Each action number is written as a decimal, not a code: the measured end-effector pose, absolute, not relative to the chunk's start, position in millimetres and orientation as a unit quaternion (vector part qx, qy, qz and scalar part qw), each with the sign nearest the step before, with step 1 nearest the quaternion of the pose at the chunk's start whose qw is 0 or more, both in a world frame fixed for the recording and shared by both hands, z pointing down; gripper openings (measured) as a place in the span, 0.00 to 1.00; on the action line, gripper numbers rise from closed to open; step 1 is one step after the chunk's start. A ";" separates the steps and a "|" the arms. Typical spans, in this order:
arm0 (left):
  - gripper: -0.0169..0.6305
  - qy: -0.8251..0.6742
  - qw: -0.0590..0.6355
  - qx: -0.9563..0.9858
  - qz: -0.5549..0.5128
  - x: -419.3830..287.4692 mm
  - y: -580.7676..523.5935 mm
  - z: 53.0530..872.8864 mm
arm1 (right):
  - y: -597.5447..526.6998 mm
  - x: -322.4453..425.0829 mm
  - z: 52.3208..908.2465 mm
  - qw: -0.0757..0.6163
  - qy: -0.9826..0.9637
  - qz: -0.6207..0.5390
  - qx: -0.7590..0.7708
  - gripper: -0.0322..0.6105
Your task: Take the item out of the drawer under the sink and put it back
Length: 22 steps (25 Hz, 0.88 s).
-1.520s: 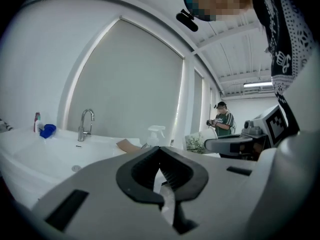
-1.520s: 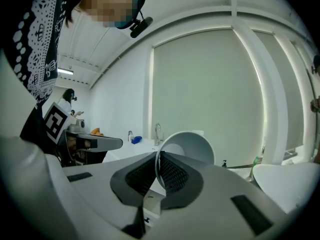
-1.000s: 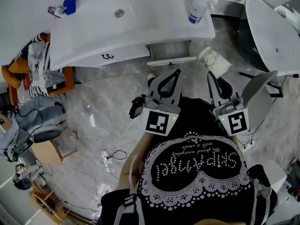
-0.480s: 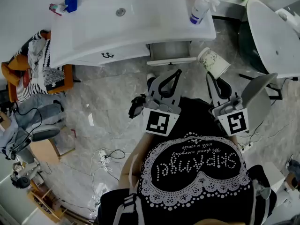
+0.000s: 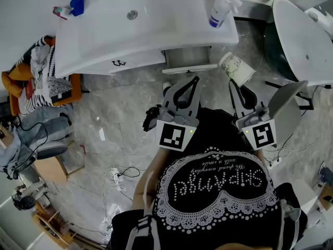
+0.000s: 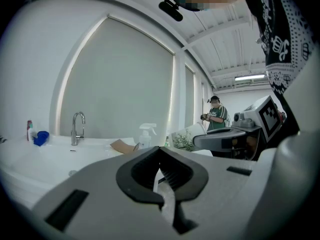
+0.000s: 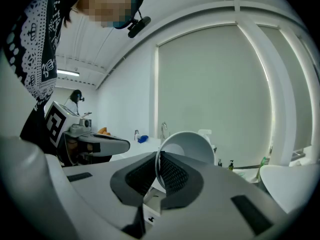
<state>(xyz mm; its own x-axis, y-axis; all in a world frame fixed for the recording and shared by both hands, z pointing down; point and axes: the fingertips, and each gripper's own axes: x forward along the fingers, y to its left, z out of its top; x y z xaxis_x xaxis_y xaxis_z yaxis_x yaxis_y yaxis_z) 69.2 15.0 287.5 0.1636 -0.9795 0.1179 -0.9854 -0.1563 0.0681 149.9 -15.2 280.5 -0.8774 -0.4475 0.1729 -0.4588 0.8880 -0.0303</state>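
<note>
Little has been moved since the earlier frames: the paper cup (image 5: 238, 69) is kept clamped by its rim in the right gripper's (image 5: 232, 83) fingers, at 3 o'clock of the open drawer (image 5: 188, 58), probably ready for return. The left gripper's (image 5: 196, 79) fingers are closed together, empty.

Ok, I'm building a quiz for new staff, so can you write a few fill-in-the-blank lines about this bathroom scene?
1. The right tool is clamped on the rim of a paper ____.
2. The drawer under the sink stands ____.
3. In the head view, the spray bottle stands at the counter's ____ end.
4. The left tool is shut and holds ____.

Missing words: cup; open; right; nothing.
</note>
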 end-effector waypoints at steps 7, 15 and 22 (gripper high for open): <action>0.03 -0.644 0.076 0.761 0.027 71.5 12.0 291.6 | -17.5 156.0 283.6 0.081 -0.966 0.050 0.239 0.09; 0.03 -0.656 0.103 0.747 0.007 64.1 16.6 294.3 | -17.0 158.7 283.7 0.070 -0.966 0.070 0.239 0.09; 0.03 -0.668 0.124 0.733 -0.005 51.2 20.9 297.9 | -13.3 151.5 284.6 0.078 -0.969 0.060 0.225 0.09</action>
